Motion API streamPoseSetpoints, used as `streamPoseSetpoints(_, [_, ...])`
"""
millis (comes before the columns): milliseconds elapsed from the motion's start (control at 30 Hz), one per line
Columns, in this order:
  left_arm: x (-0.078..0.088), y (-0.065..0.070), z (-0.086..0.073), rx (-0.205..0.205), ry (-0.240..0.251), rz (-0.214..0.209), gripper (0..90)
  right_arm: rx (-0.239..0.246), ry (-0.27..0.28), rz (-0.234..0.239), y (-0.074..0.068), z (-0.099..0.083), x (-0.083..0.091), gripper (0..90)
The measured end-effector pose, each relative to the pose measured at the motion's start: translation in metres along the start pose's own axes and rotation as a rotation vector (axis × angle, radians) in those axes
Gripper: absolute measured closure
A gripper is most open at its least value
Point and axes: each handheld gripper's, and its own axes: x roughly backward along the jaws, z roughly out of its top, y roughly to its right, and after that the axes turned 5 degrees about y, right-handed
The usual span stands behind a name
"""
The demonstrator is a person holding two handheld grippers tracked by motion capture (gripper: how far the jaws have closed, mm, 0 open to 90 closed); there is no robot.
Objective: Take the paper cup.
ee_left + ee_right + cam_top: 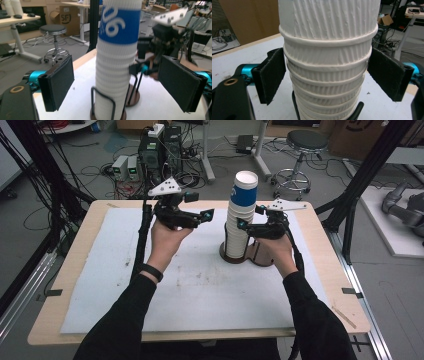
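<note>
The bench (60, 285) is a light wooden top with rounded corners. A pale grey-white mat (200, 290) lies on it and covers most of the surface, leaving a wooden margin along each edge; the mat bears some dark smudges near its middle. On the mat, right of centre and towards the far edge, a brown round-based holder (257, 256) stands, carrying a tall stack of paper cups (239, 222).
</note>
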Motion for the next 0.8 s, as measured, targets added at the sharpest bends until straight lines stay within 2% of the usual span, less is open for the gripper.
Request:
streamPoseSetpoints(67, [-0.004,0.000,0.005,-0.004,0.009,0.004,14.0,-0.001,0.002,0.000,0.000,0.000,0.000,16.0])
streamPoseSetpoints(133, [-0.014,0.000,0.014,0.012,0.028,-0.008,14.0,0.000,0.001,0.000,0.000,0.000,0.000,16.0])
streamPoseSetpoints(233, [-0.021,-0.001,0.021,0.008,0.030,-0.022,14.0,0.000,0.001,0.000,0.000,0.000,0.000,16.0])
streamPoseSetpoints(300, [-0.034,0.000,0.029,0.002,0.026,-0.031,14.0,0.001,0.001,0.000,0.000,0.000,0.000,16.1])
streamPoseSetpoints(433, [-0.047,0.000,0.035,0.002,0.040,-0.033,14.0,0.000,0.001,-0.002,0.000,0.000,0.000,16.0])
streamPoseSetpoints(467, [-0.057,0.000,0.039,0.001,0.037,-0.045,14.0,-0.001,0.002,-0.006,-0.001,0.000,0.000,16.0])
streamPoseSetpoints(600, [-0.070,0.002,0.043,-0.010,0.028,-0.049,14.0,-0.004,0.003,-0.008,-0.002,0.000,-0.001,16.1])
streamPoseSetpoints(633, [-0.078,0.002,0.044,-0.002,0.016,-0.056,14.0,-0.003,0.003,-0.008,-0.002,0.000,-0.001,16.1])
streamPoseSetpoints(700, [-0.082,0.002,0.044,0.000,0.013,-0.058,14.0,-0.004,0.002,-0.007,-0.002,0.000,-0.001,16.1])
streamPoseSetpoints(733, [-0.089,0.000,0.044,0.030,0.011,-0.073,14.0,-0.001,0.000,-0.007,-0.001,0.000,0.000,16.1])
streamPoseSetpoints(767, [-0.089,0.000,0.044,0.030,0.011,-0.073,14.0,0.003,0.001,-0.007,-0.001,0.000,0.000,16.1])
streamPoseSetpoints(800, [-0.095,-0.002,0.043,0.048,0.000,-0.082,14.0,0.003,-0.001,-0.007,-0.001,0.000,0.001,16.0])
